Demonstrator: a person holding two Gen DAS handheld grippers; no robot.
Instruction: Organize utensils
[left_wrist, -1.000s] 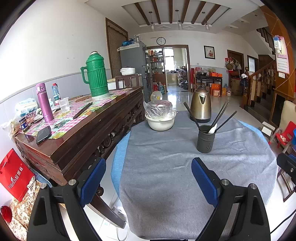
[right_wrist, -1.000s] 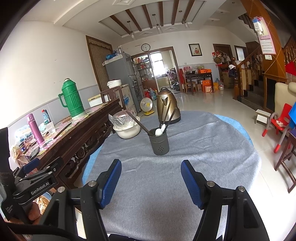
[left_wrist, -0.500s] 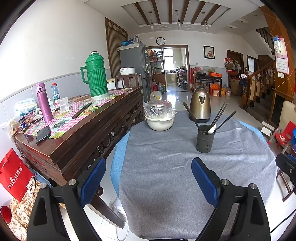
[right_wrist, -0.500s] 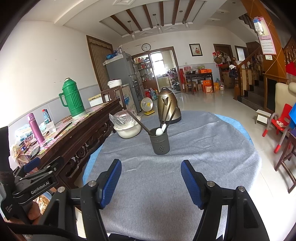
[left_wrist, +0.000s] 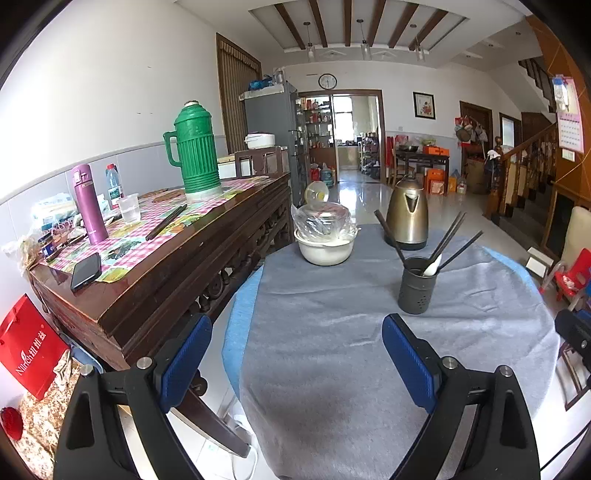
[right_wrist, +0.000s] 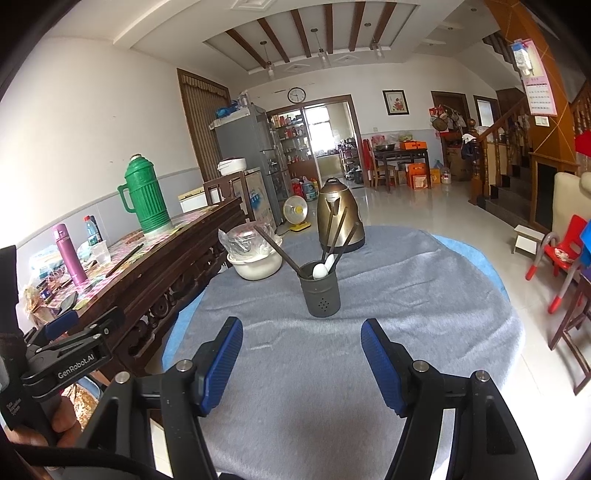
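both grippers, left gripper (left_wrist: 295, 363) and right gripper (right_wrist: 301, 360), gape wide and empty; utensils sit in the holder (right_wrist: 320, 293), so organizing looks finished.

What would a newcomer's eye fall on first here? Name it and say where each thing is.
The dark utensil holder stands alone mid-table on the grey cloth, bristling with chopsticks and a white spoon. Behind it are a bronze kettle and a plastic-covered white bowl. On the wooden sideboard to the left, a tall green thermos stands out.
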